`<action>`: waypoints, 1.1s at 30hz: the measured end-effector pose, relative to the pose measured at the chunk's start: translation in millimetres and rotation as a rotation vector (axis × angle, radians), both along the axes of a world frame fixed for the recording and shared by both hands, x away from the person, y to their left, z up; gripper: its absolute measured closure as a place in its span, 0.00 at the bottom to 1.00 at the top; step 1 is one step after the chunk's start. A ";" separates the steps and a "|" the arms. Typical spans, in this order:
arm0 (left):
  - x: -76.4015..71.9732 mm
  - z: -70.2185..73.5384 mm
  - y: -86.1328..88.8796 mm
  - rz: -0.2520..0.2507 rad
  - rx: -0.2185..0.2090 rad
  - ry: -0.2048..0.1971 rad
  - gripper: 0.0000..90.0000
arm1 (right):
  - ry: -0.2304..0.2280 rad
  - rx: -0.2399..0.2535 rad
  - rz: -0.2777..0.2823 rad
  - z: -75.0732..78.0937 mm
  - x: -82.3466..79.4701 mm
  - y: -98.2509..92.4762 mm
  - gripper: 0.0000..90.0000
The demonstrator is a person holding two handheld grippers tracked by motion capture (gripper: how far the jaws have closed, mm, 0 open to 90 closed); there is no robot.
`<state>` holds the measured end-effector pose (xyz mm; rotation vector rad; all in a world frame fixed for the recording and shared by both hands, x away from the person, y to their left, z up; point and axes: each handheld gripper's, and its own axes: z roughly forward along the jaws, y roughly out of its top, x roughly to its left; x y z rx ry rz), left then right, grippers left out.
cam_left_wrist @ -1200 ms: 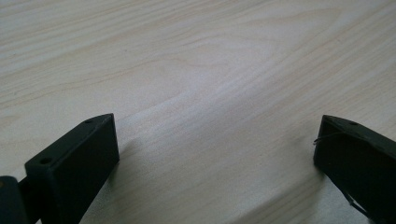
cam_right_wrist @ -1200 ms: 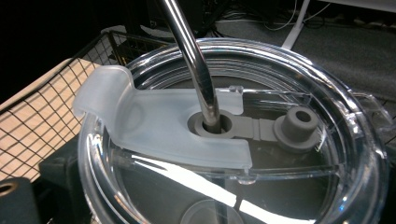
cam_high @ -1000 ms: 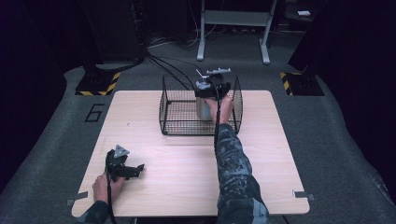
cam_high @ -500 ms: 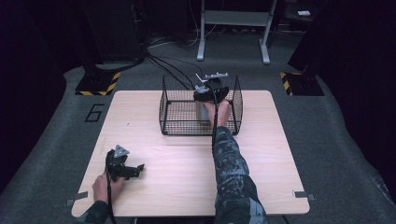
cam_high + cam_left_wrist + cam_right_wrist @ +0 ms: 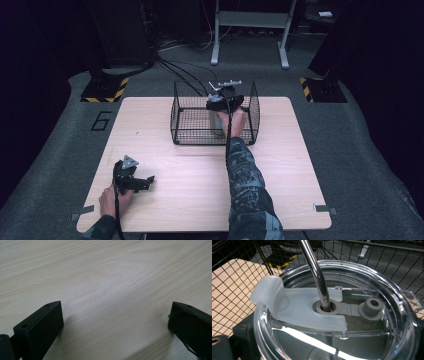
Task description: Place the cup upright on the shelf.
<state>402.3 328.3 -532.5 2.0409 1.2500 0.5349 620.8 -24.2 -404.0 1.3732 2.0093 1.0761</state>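
At the near left corner of the pale wooden desk (image 5: 190, 185), the left hand-held gripper (image 5: 131, 177) is held low by the person's left hand (image 5: 111, 200), a grey three-cornered plate being carried on its top. In the left gripper view its jaws are seen spread wide apart over bare wood grain, with nothing between them. Farther in, a sleeve with a camouflage pattern (image 5: 247, 195) is stretched from the near edge toward the middle of the desk. Beyond it, a black wire basket (image 5: 187, 120) is set on the far half of the desk, and the right hand-held gripper (image 5: 222, 100) is reached down into it from above. In the right gripper view a clear-lidded tumbler (image 5: 402, 315) is seen very close between the jaws, inside the basket's mesh, with a metal straw (image 5: 313, 265) passed through a frosted slider on the lid. Whether the right jaws are pressed against the tumbler cannot be told. Behind the desk, grey carpet and a metal stand (image 5: 250, 30) are seen.
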 end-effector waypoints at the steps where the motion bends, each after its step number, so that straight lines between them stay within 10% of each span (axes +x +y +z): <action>1: 0.0 0.0 0.0 0.000 0.000 0.000 0.00 | -0.012 -0.004 0.011 -0.6 0.3 -1.2 0.04; 33: 0.1 0.2 0.3 -0.001 0.004 -0.001 0.00 | 0.028 -0.017 0.073 12.3 -20.9 -15.1 0.00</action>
